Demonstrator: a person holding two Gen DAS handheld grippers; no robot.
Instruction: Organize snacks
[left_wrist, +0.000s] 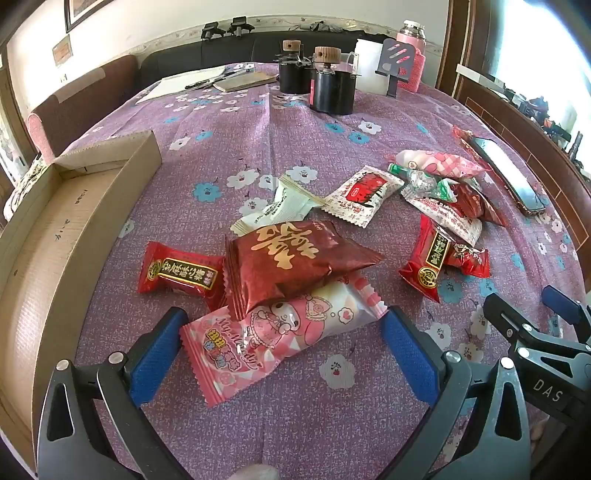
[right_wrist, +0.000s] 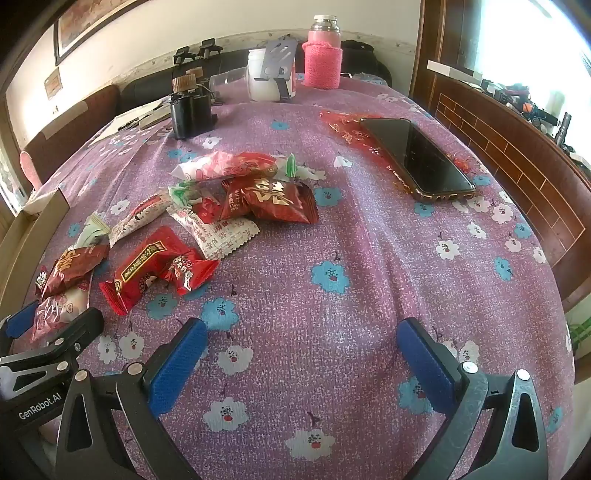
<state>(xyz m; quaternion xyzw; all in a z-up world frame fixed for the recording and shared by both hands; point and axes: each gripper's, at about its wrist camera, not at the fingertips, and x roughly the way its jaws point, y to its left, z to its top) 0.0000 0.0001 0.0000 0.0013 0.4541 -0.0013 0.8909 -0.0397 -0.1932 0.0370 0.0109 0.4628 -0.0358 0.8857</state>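
The left gripper hangs low in its frame, its 2 blue fingers spread wide – a pink My Melody snack packet lies between them on the table, not squeezed. A dark red packet overlaps it at frame centre; more snacks sit right of centre. A cardboard box stands at left. The right gripper – released – hovers over bare floral cloth; a phone lies upper right.

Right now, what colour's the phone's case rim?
Brownish-gold rim on the phone, around its black screen. Shows best in the right wrist view.
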